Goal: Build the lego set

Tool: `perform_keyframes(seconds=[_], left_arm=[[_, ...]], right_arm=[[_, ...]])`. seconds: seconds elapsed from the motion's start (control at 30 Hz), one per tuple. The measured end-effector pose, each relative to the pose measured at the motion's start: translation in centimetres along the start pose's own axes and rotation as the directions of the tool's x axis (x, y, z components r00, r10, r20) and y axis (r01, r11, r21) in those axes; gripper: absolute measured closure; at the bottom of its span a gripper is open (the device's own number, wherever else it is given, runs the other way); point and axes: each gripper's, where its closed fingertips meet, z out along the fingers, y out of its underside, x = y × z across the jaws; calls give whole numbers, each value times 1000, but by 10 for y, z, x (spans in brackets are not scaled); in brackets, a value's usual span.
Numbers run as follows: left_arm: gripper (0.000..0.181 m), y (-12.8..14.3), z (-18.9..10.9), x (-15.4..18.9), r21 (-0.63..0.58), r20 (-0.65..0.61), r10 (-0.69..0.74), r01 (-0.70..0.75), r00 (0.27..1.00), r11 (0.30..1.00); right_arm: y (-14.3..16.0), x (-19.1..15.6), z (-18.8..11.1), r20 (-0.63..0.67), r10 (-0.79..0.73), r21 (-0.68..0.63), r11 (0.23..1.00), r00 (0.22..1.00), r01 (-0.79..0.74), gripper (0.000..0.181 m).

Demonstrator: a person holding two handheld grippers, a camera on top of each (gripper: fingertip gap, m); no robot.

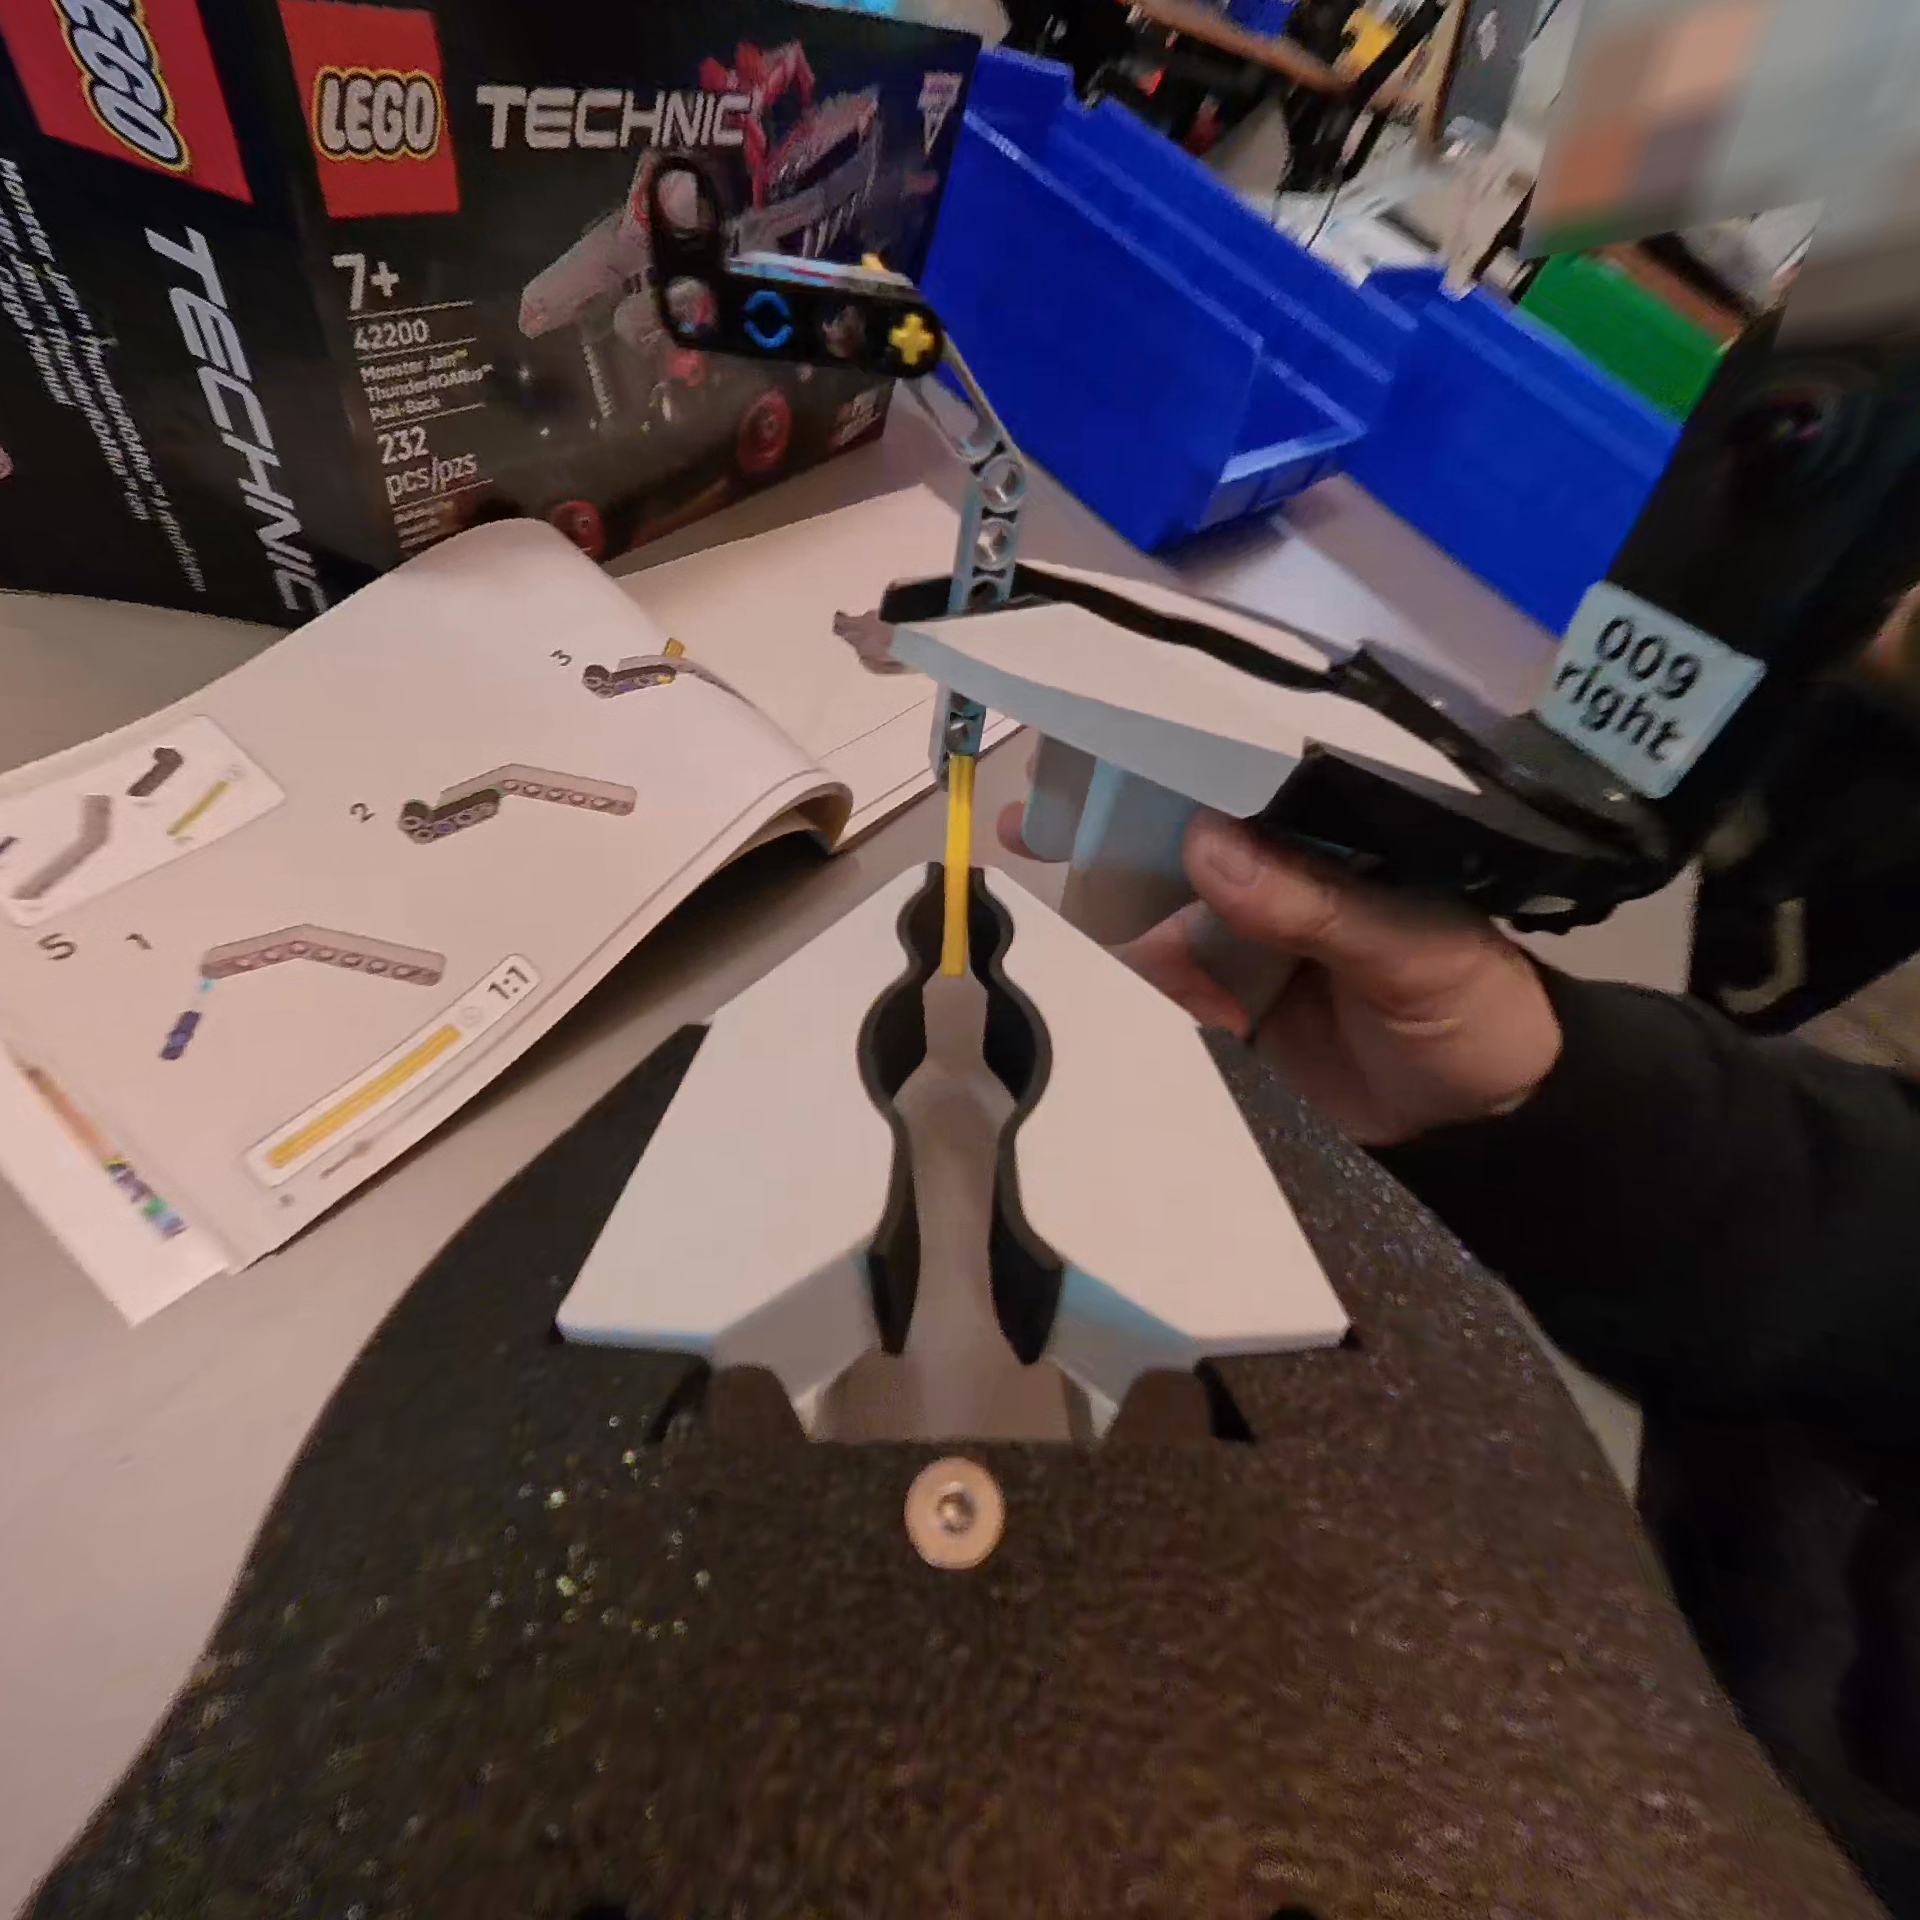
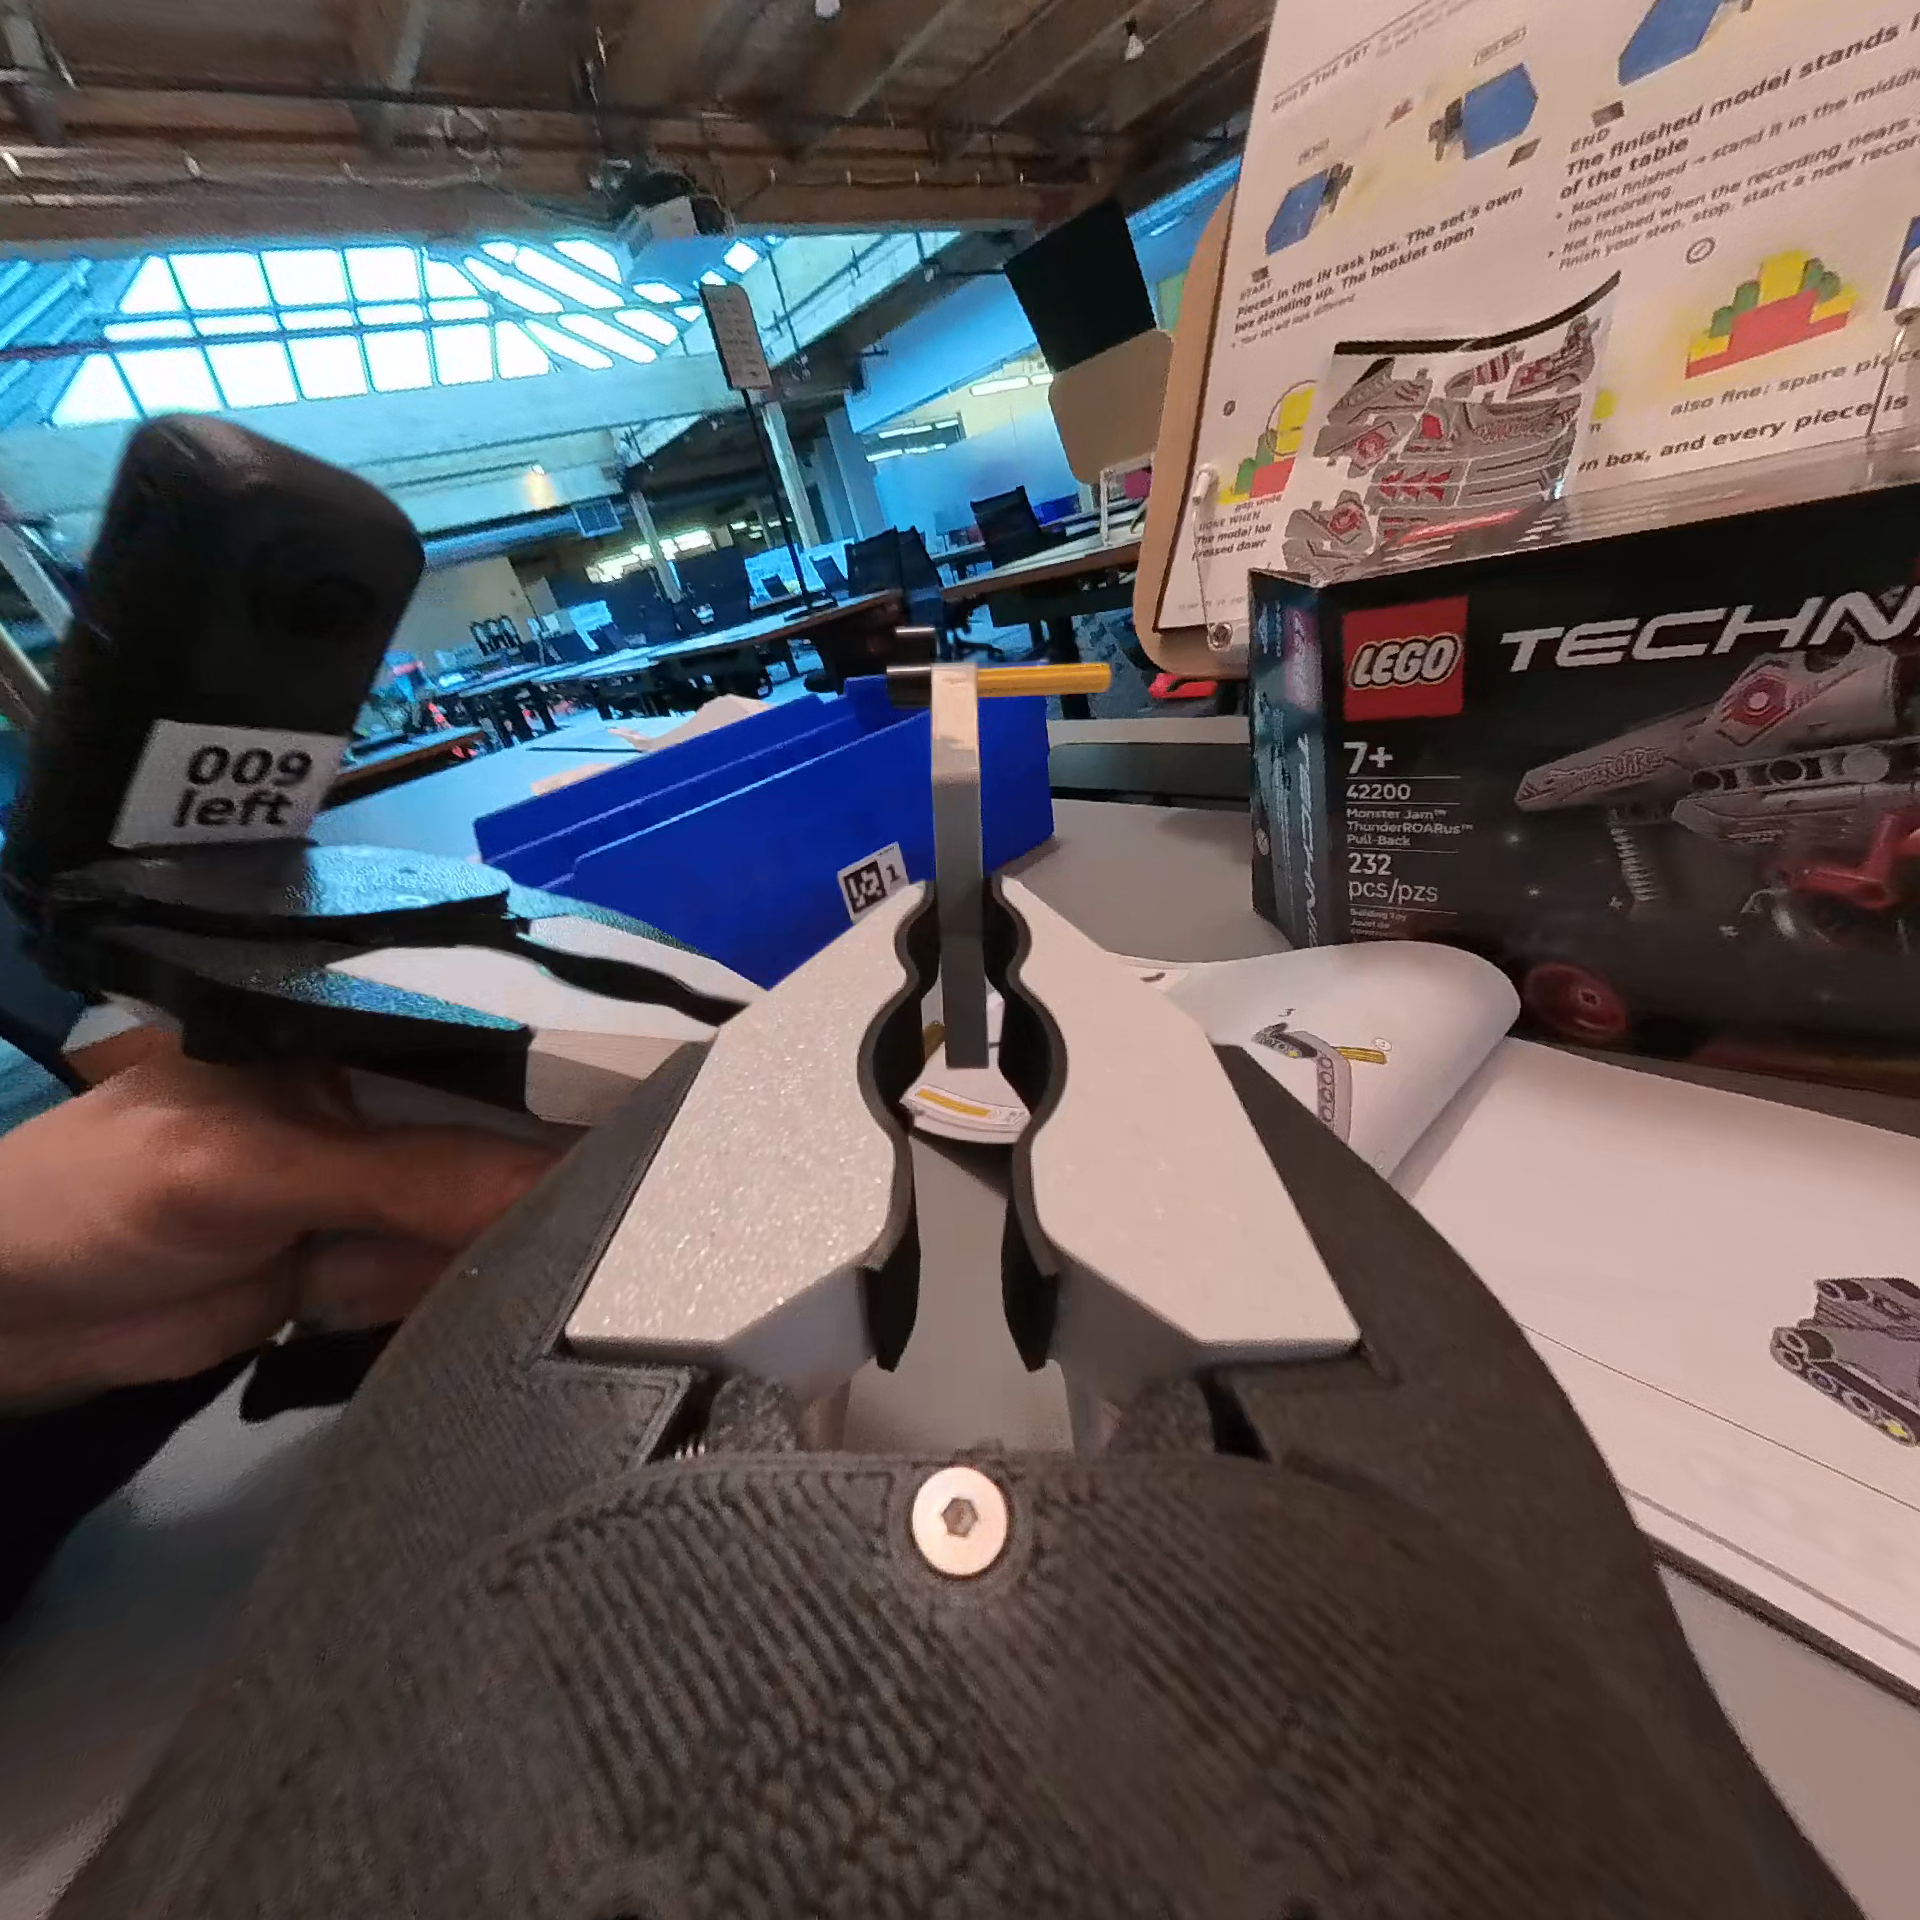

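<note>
**Both jaws loaded — axle in left, beam in right**

Left gripper (image 1: 954, 935): my jaws are pinched narrow on the lower end of a yellow axle (image 1: 957, 868), centre of the left wrist view. The axle runs up from there toward the bottom of the grey beam (image 1: 992, 499).

Right gripper (image 2: 961, 956): jaws clamped on that grey beam (image 2: 958, 862), which stands upright between the tips in the right wrist view. In the left wrist view the same gripper (image 1: 935, 634) comes in from the right, gripping the beam partway along its length, a hand (image 1: 1351, 977) on its handle.

Top of the beam carries a black L-shaped piece (image 1: 769, 301) — blue pin and yellow axle end show in its holes. From the right wrist view, a yellow axle (image 2: 1039, 681) sticks out sideways at the beam's top, black bush on its left end.

Everything is held up off the bench (image 1: 125, 1455). Instruction booklet (image 1: 416, 831) lies open at left of the left wrist view, set box (image 1: 468, 260) standing in the upper left, blue bins (image 1: 1122, 343) in the upper right.
</note>
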Motion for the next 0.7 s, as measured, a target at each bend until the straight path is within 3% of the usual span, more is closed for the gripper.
perform_keyframes(seconds=[0.4, 0.6, 0.7], left_arm=[[180, 24, -3, -16, -197, 67, 126, -110, 990, 974], [180, 41, -6, -16, -302, 10, 213, -200, 977, 932], [180, 39, -7, -14, -290, -11, 210, -204, 978, 935]], right_arm=[[4, -7, 4, -25, -168, -12, 986, 986, 167, 175], [16, -13, 8, 16, -216, -78, 973, 976, 217, 175], [21, -13, 9, 10, -250, -112, 962, 968, 249, 175]])
